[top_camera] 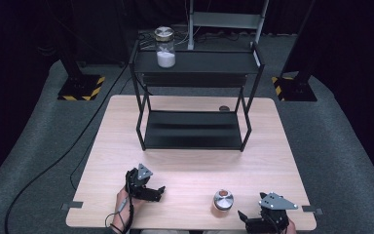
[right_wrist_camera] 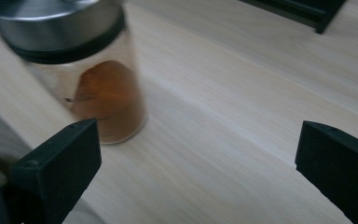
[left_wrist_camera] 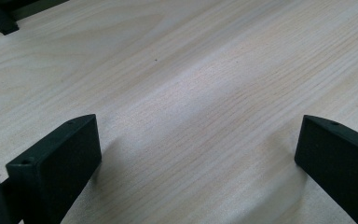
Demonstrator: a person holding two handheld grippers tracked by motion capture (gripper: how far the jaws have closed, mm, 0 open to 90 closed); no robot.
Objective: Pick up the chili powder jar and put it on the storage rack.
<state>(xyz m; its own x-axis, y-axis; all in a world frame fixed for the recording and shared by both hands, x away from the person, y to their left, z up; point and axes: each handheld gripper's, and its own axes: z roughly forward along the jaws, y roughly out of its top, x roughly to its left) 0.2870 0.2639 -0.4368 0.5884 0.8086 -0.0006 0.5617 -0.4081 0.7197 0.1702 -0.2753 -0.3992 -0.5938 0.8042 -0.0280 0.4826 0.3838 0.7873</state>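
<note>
Nearest the right gripper [top_camera: 253,220], a small glass jar [top_camera: 222,200] with a silver lid and orange-brown contents stands upright on the wooden table [top_camera: 190,170], close to the near edge. In the right gripper view the jar [right_wrist_camera: 100,93] sits just beyond the left jaw, off to one side rather than between the jaws, which stand wide apart and hold nothing; that suggests a reach in progress, with the jar placed for easy pick-up. The picture is blurred there, so whether the jaw touches the glass is hard to say.

On the other side of the jar, the left gripper [top_camera: 153,192] hovers low over bare wood, its jaws also spread and empty.

Beyond the jar, toward the far side of the table, stands a black two-tier shelf rack [top_camera: 195,97]. A second jar [top_camera: 165,47], holding white powder, rests at the left end of its top shelf; the rest of that shelf and the lower shelf look free. Open tabletop lies between the jar and the rack, but the near edge leaves little margin behind the jar.
</note>
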